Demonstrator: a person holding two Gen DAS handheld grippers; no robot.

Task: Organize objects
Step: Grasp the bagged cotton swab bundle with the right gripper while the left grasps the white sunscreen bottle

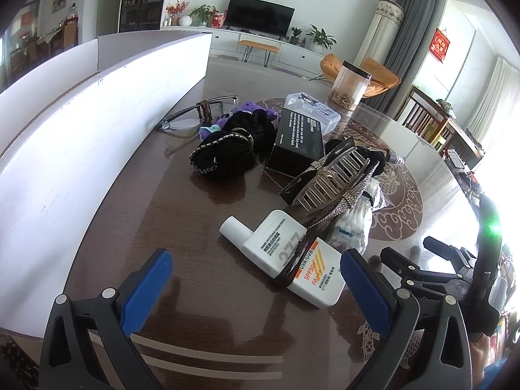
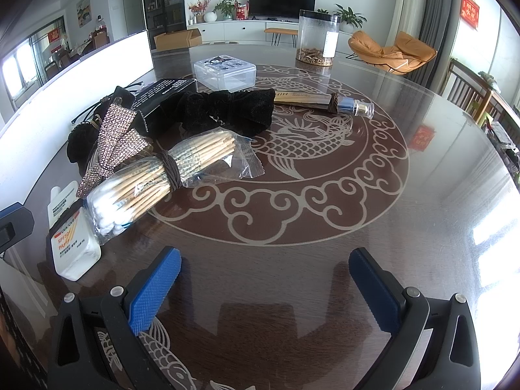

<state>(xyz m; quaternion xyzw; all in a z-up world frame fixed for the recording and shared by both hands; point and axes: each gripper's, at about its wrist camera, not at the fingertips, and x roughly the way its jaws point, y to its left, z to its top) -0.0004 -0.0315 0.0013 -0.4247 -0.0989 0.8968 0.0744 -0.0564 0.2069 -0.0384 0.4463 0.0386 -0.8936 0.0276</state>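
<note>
Open left claw [image 1: 256, 279], sunscreen bottle [image 1: 286, 256] between fingers

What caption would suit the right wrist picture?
Open right gripper hovers over a carp-patterned table, facing bundled cotton swabs, a sunscreen bottle and hair accessories.

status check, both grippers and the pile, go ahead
Left gripper open, empty, low over the sunscreen bottle. Right gripper open, empty, over bare table. Cotton swab bag and rhinestone hair claw crowd the bottle's far side.
</note>
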